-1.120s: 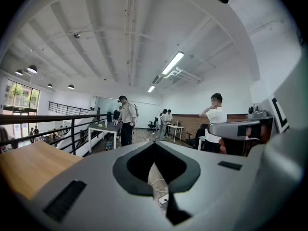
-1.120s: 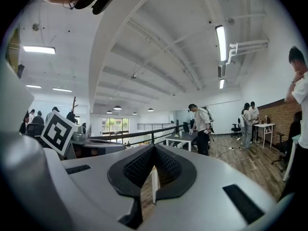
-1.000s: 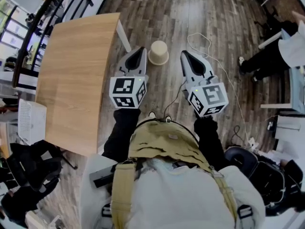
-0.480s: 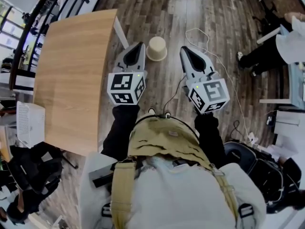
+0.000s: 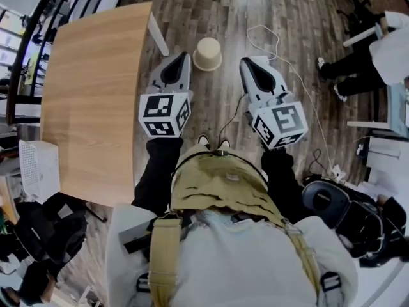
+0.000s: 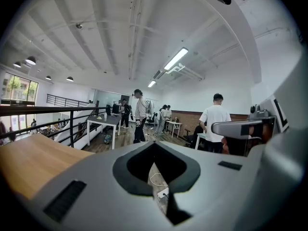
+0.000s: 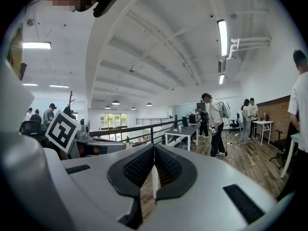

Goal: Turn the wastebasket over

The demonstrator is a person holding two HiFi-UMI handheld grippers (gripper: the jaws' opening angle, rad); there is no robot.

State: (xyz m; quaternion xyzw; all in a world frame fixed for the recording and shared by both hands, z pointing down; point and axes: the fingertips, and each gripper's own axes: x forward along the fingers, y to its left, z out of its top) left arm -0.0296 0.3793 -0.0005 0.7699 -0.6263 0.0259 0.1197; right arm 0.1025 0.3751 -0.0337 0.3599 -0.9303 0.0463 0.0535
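wastebasket (image 5: 208, 54) | cream, tapered, round | plank wood floor (image 5: 217, 11)

head view steeply down, gripper views near-level

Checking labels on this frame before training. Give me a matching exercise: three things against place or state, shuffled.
Things:
1. wastebasket
2. table
3. left gripper

Place or state:
A. jaws shut, nothing held
B. stands on the wooden floor, touched by nothing
C. light wood top, along the left side of the head view

Pairs: 1-B, 2-C, 3-A
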